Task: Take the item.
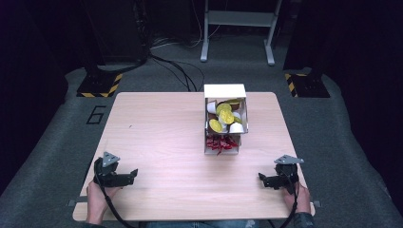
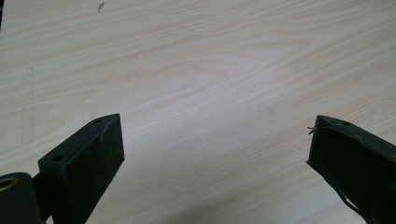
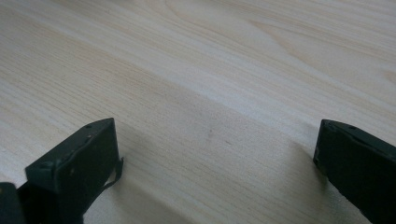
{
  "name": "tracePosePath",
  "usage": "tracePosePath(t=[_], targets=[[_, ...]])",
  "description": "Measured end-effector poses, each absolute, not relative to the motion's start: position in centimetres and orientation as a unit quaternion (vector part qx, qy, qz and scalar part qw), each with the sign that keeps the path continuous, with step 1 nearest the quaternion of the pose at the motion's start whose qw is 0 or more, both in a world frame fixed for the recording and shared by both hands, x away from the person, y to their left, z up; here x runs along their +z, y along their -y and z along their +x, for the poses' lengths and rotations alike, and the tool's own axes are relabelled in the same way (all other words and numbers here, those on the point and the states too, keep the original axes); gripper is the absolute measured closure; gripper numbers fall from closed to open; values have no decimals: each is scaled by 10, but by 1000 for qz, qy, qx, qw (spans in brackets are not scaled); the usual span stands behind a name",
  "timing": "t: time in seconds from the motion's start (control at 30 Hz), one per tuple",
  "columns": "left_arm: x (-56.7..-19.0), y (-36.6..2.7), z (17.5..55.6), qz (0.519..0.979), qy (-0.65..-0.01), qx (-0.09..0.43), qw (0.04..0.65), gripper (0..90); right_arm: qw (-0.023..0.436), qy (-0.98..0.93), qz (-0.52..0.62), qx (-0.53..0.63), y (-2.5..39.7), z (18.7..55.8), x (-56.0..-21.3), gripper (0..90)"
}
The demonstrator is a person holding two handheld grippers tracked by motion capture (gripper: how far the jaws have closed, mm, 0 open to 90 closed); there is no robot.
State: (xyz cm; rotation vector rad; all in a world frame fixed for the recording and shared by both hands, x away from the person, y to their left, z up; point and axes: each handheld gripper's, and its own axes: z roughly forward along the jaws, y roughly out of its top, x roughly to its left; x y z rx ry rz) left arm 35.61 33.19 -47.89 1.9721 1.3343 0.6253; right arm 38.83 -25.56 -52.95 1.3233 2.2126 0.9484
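Observation:
A white box (image 1: 225,90) stands at the far middle of the wooden table (image 1: 161,137). Its upper part holds several yellow-lidded and white cups (image 1: 224,116); its lower part holds red packets (image 1: 221,143). My left gripper (image 1: 133,175) rests near the front left edge, held by a hand (image 1: 97,199). In the left gripper view it (image 2: 215,135) is open over bare wood. My right gripper (image 1: 262,179) lies near the front right edge, held by the other hand (image 1: 298,197). The right gripper view shows it (image 3: 217,140) open, nothing between the jaws.
Grey carpet (image 1: 57,142) surrounds the table. Black cables (image 1: 176,66) run across the floor behind it. Two stands with yellow-black striped bases (image 1: 100,85) (image 1: 306,83) and a white metal frame (image 1: 237,28) stand farther back.

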Motion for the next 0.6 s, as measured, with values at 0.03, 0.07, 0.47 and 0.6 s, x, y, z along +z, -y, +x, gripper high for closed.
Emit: tracePosePath(t=[0.03, 0.07, 0.47, 0.6], targets=[[-477, -330, 357, 758, -508, 239, 333, 34, 196, -790, 472, 338, 256, 388, -530, 0], [-474, -329, 357, 760, -505, 238, 332, 34, 196, -790, 472, 338, 256, 388, -530, 0], [-449, -309, 363, 780, -471, 241, 335, 47, 199, -790, 472, 336, 256, 389, -530, 0], [-440, -303, 365, 782, -461, 247, 339, 51, 197, -791, 471, 337, 256, 388, -530, 0]])
